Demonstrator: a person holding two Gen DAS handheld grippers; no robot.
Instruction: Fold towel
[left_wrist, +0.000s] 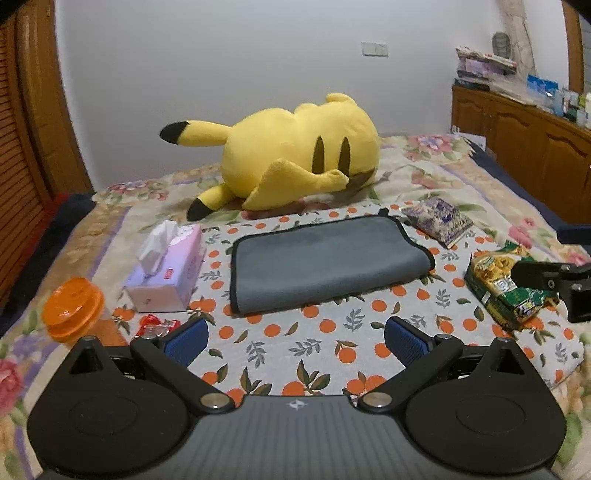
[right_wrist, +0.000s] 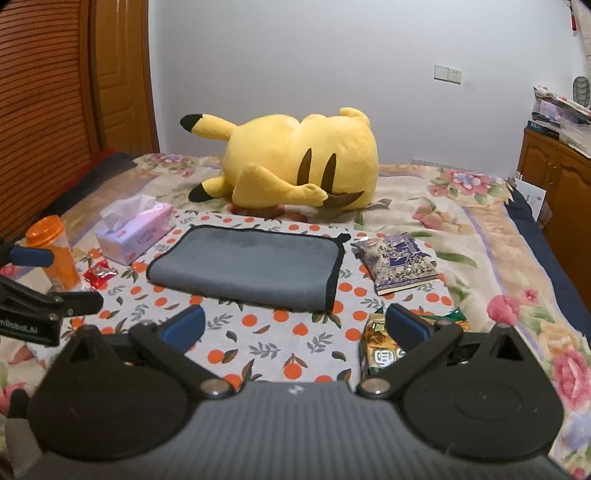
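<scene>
A grey towel (left_wrist: 325, 258) with black trim lies folded into a flat rectangle on an orange-print cloth (left_wrist: 295, 350) on the bed; it also shows in the right wrist view (right_wrist: 251, 269). My left gripper (left_wrist: 295, 339) is open and empty, hovering over the cloth short of the towel's near edge. My right gripper (right_wrist: 295, 328) is open and empty, also short of the towel's near edge. The right gripper's body shows at the right edge of the left wrist view (left_wrist: 554, 284), and the left gripper's body at the left edge of the right wrist view (right_wrist: 44, 306).
A yellow plush toy (left_wrist: 295, 155) lies behind the towel. A pink tissue box (left_wrist: 166, 269), an orange-lidded jar (left_wrist: 74, 310) and a red wrapper (left_wrist: 155, 325) are left of it. A purple snack bag (left_wrist: 439, 221) and a green-gold packet (left_wrist: 498, 284) are right. Wooden cabinets (left_wrist: 524, 147) line the right wall.
</scene>
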